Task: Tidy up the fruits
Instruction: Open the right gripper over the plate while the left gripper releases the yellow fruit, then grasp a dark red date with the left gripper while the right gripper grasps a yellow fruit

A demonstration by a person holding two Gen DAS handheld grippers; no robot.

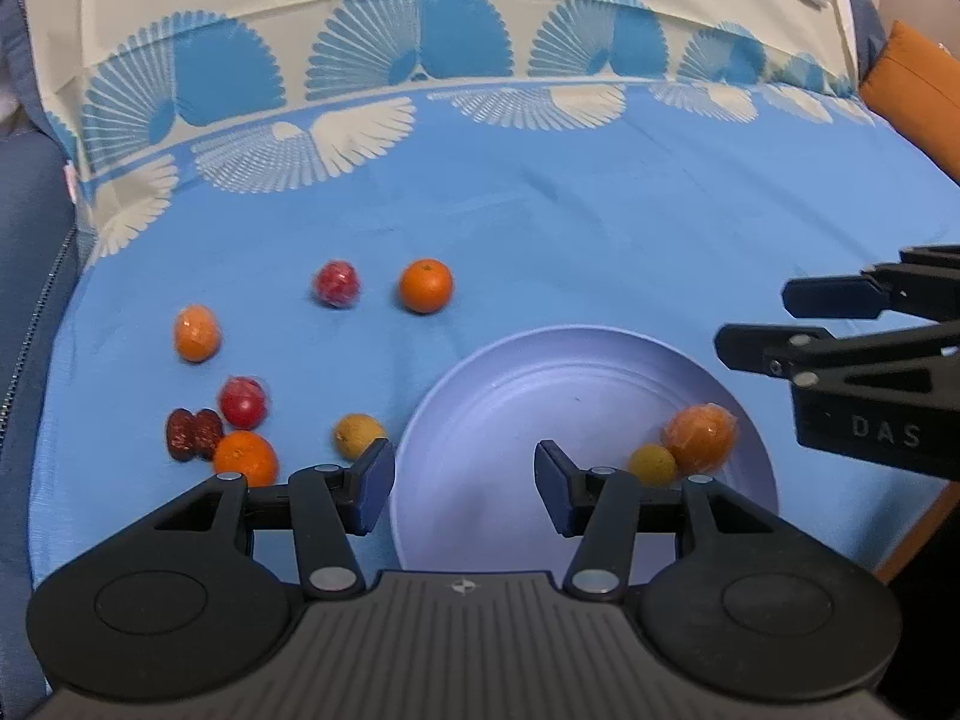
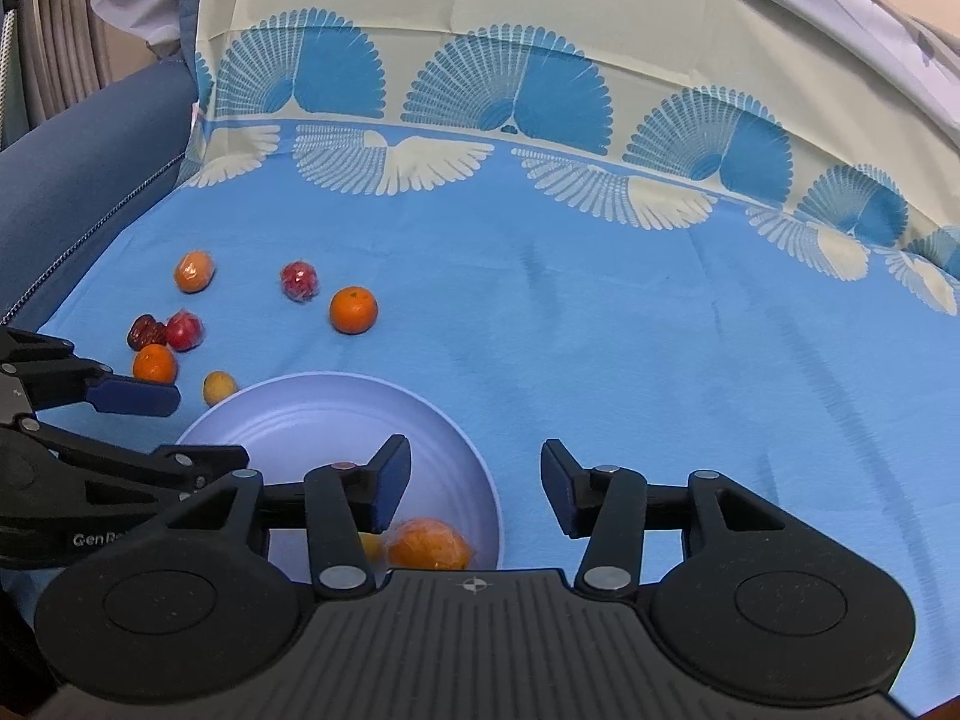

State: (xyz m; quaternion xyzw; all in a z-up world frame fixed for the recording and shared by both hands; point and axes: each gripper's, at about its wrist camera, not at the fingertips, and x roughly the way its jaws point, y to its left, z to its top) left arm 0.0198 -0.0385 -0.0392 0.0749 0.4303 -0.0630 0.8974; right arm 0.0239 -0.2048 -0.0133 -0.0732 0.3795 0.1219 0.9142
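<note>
Far left on the blue cloth (image 1: 540, 228): two dark red dates (image 1: 193, 433), perhaps. Beside them, loose oranges (image 1: 246, 457) and red fruits (image 1: 242, 401). Centre: left gripper (image 1: 465, 483) spread wide, empty, over the pale plate (image 1: 540, 396). On the plate, a wrapped orange (image 1: 701, 437) touching a yellow fruit (image 1: 653, 464). Right: right gripper (image 2: 476, 483) released, empty.

Fruit count around the lavender plate (image 1: 540, 372)

Two fruits lie in the plate: one wrapped orange (image 1: 701, 438) and one small yellow-brown fruit (image 1: 653, 464) touching it. Seven pieces lie on the cloth left of the plate: three oranges, namely a bare one (image 1: 425, 284) beyond the rim, a wrapped one (image 1: 197, 333) farther left and a bare one (image 1: 245, 458) nearest; two wrapped red fruits (image 1: 336, 282) (image 1: 242, 401); one yellow-brown fruit (image 1: 358, 435) just beside the rim; one pair of dark red dates (image 1: 193, 433), counted as two.
</note>
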